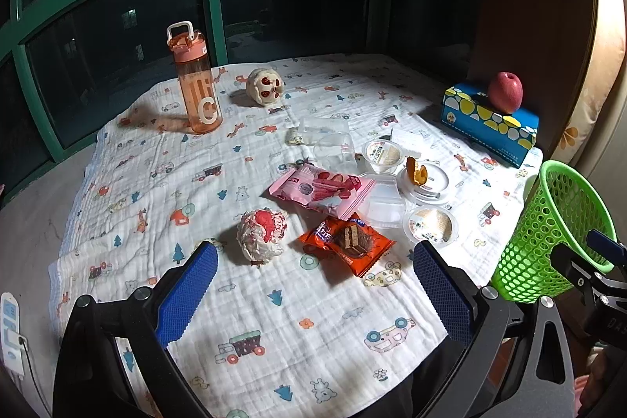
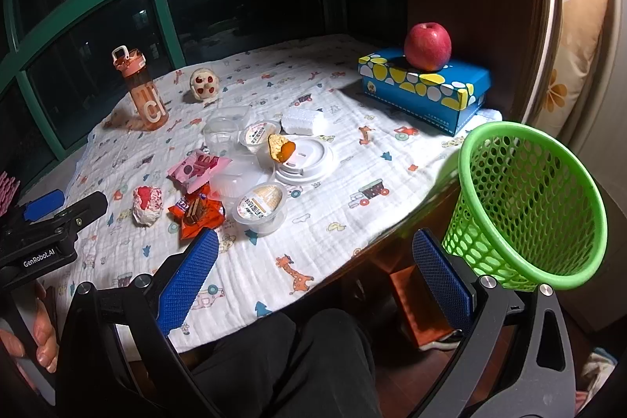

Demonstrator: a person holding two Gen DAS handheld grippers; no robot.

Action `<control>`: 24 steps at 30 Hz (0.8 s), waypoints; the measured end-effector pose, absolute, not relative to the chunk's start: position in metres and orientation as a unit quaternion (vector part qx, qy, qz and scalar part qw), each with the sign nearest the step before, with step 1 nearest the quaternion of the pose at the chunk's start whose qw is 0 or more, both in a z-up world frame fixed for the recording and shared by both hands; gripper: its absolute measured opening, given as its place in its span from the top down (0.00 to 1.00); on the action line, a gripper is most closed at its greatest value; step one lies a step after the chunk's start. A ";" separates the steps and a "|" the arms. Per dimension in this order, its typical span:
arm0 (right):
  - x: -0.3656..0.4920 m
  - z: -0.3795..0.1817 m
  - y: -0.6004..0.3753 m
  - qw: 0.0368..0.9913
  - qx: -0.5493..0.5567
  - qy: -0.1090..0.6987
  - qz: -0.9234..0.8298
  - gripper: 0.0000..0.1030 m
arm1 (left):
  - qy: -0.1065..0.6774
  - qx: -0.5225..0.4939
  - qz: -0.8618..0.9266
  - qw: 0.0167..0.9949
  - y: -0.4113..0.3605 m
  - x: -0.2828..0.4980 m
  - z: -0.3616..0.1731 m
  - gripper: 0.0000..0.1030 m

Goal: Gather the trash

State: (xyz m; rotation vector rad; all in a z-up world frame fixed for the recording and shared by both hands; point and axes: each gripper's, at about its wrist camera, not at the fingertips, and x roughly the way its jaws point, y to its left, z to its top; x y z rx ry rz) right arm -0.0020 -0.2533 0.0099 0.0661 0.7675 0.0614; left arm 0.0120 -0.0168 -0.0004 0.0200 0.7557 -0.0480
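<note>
Both the left tongs [image 1: 315, 261] and right tongs [image 2: 315, 249] gape wide, holding nothing. Wrappers, including an orange snack wrapper [image 1: 347, 241], litter the table [image 1: 274, 320]; the green basket [image 2: 529, 206] stands at three o'clock.

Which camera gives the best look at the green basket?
The right wrist view: the green basket shows whole, with its open mouth and mesh wall. The left wrist view shows only its side, partly hidden behind the other tongs.
</note>
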 end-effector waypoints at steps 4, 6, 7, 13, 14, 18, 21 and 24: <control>0.003 0.007 -0.253 0.925 0.031 0.378 0.031 0.05 | 0.372 0.009 -0.023 0.928 -0.015 0.017 -0.002 0.06; 0.005 0.006 -0.253 0.925 0.030 0.378 0.032 0.05 | 0.372 0.008 -0.023 0.928 -0.013 0.019 -0.003 0.06; 0.006 0.005 -0.252 0.925 0.029 0.378 0.032 0.05 | 0.372 0.008 -0.022 0.928 -0.013 0.020 -0.003 0.06; 0.012 0.001 -0.247 0.923 0.020 0.382 0.044 0.05 | 0.375 0.004 -0.014 0.927 -0.004 0.026 -0.006 0.06; 0.014 0.000 -0.245 0.923 0.018 0.382 0.046 0.05 | 0.376 0.002 -0.013 0.927 -0.003 0.027 -0.006 0.06; 0.020 -0.005 -0.242 0.920 0.015 0.387 0.055 0.05 | 0.376 -0.001 -0.006 0.927 0.005 0.031 -0.006 0.06; 0.025 -0.009 -0.237 0.919 0.009 0.390 0.063 0.06 | 0.376 -0.003 0.000 0.927 0.011 0.033 -0.007 0.06; 0.030 -0.015 -0.232 0.916 0.002 0.395 0.074 0.07 | 0.378 -0.007 0.003 0.926 0.018 0.036 -0.008 0.06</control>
